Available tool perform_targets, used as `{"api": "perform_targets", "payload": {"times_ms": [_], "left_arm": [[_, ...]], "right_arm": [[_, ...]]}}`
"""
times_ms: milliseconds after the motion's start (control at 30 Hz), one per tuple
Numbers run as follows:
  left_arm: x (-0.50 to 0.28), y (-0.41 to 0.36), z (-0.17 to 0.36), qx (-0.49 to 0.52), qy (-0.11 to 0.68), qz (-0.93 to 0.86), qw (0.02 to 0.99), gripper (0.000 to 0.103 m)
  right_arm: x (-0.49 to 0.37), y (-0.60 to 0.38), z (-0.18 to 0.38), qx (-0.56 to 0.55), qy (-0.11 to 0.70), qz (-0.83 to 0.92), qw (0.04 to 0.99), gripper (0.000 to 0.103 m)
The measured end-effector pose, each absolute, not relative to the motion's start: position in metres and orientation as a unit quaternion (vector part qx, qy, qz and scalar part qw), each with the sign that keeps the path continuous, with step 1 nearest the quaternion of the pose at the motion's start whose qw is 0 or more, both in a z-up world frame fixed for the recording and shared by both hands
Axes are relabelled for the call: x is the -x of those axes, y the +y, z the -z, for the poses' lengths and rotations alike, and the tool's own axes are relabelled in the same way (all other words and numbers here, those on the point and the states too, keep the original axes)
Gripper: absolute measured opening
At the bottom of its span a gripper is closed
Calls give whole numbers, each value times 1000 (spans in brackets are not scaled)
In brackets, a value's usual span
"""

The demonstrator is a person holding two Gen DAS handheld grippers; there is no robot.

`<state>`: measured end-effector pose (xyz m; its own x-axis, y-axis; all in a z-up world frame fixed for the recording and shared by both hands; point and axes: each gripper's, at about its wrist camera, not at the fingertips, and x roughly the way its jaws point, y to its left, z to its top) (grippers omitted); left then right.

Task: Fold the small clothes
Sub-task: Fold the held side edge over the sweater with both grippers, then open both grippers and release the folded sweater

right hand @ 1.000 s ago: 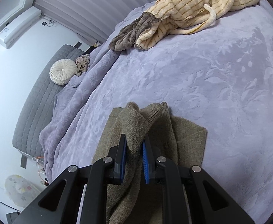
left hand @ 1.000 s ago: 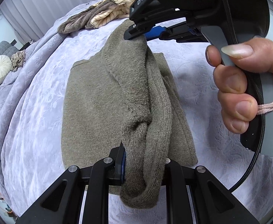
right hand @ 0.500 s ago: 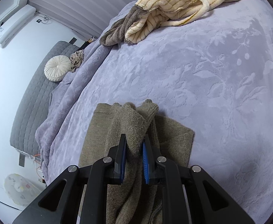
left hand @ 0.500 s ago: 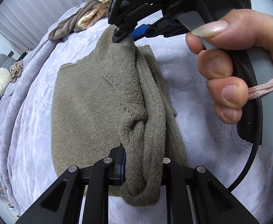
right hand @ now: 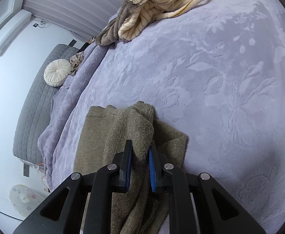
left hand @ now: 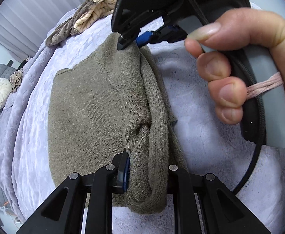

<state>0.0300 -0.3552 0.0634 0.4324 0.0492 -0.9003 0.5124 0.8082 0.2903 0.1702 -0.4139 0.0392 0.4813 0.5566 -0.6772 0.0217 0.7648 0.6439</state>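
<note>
1. Both my grippers have come down toward the bed (right hand: 210, 81) over the last second, carrying the raised fold of the sweater (left hand: 87, 105) with them. In the right wrist view the lilac cover now fills more of the frame, and the striped pile (right hand: 162, 2) has slid toward the top edge.

2. In the left wrist view, the right gripper (left hand: 134, 42) and the hand (left hand: 245, 68) around its handle loom far larger than a second ago. I read that as the two grippers drawing closer along the fold.

3. The sweater itself lies flat on the bed cover, olive-brown knit, its body spread to the left. A thick ridge of doubled cloth runs along its right side, from one gripper to the other.

4. The left gripper (left hand: 146, 173) is pinching the near end of that ridge: a rolled lump of knit fills the gap between its pads and hangs over the front. The grip has not changed across the three moments.

5. The right gripper (right hand: 140, 165) is likewise clamped on the far end, with a peak of cloth standing up between its blue pads.

6. My judgement: the side fold is being laid down, not yet released. The ridge is bunched rather than flat, so it may need smoothing after I let go.

7. The round cushion (right hand: 54, 75) sits well apart, off the working area.
</note>
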Motion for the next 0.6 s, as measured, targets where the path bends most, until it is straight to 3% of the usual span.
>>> {"api": "perform_targets", "payload": {"times_ms": [600], "left_arm": [[-36, -345, -65, -256, 518, 158, 801, 19]], "right_arm": [[-173, -414, -33, -307, 498, -135, 800, 19]]}}
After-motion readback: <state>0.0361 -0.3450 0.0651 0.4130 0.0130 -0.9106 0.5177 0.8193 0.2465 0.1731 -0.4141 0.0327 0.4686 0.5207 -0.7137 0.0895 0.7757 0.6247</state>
